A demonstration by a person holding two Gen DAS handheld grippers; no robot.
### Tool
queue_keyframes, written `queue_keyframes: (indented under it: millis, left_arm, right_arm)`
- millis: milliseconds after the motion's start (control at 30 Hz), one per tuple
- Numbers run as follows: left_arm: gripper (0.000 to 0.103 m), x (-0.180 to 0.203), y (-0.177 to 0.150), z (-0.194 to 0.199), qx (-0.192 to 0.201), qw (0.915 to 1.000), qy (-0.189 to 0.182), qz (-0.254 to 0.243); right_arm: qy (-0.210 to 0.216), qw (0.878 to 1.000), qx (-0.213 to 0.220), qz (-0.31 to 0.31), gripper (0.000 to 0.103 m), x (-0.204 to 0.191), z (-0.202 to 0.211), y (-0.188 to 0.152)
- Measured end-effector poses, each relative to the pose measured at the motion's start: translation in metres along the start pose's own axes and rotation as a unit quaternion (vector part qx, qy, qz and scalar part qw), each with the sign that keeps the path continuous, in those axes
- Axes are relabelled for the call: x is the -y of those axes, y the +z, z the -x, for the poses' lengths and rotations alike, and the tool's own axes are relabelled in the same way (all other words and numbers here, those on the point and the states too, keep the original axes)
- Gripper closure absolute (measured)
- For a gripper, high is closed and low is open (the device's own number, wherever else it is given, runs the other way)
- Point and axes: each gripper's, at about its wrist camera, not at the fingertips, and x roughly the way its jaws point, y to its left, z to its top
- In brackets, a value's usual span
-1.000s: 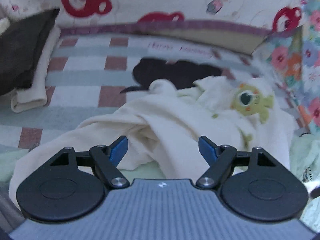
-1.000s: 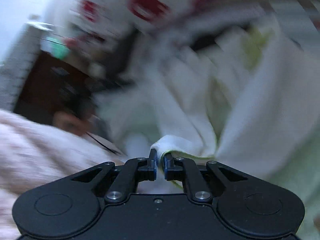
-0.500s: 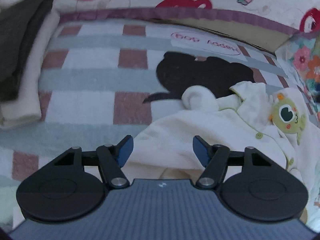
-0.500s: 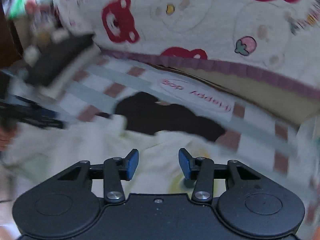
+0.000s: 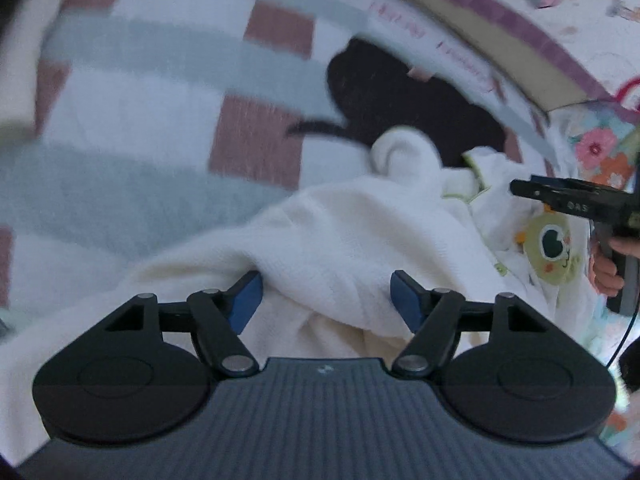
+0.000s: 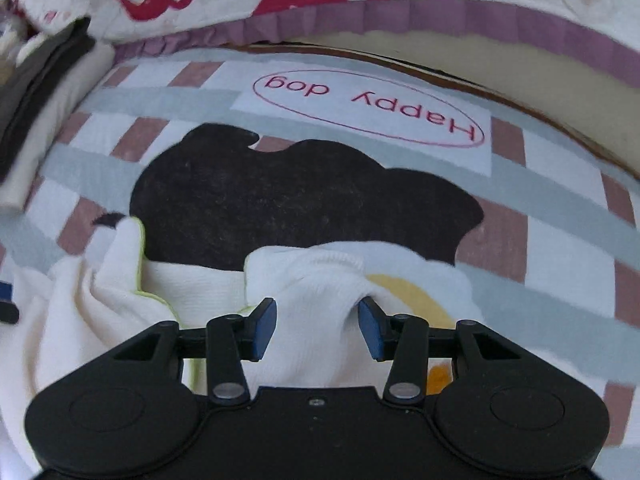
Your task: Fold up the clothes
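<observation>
While both grippers sit over the cream baby garment crumpled on the checked "Happy dog" blanket, neither has a hold: the left gripper has its blue fingers spread wide with a ridge of fabric lying between them, and the right gripper likewise stands apart around a raised fold of white cloth. A green cartoon patch shows on the garment's front, and a stack of folded clothes rests at the blanket's far left corner

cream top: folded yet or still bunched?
Bunched. The cream top lies in loose humps, sleeve cuff curled up; both grippers open over it.
</observation>
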Motion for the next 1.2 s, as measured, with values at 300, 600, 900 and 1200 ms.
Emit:
queue_keyframes:
  millis: [300,600,900,1200]
  left_arm:
    - [0.022,-0.002,-0.011,-0.017,-0.009,0.9969,-0.006,0.078]
    - [0.089,0.064,-0.012,-0.029,0.069,0.9837,0.136,-0.094]
    - [0.097,0.099,-0.012,0.060,0.225,0.9541,0.126,-0.153]
    - [0.098,0.107,0.042,0.104,0.322,0.9291,0.106,-0.148]
  right_arm:
    - [-0.034,0.998,-0.019,0.055,0.035,-0.004,-0.027,-0.001]
    - [-0.024,0.995,0.056,-0.073,0.090,0.011,-0.026,-0.015]
    - [-0.156,0.944,0.281,-0.070,0.095,-0.014,0.096,-0.008]
    - [-0.199,0.892,0.401,-0.065,0.095,0.003,0.172,0.053]
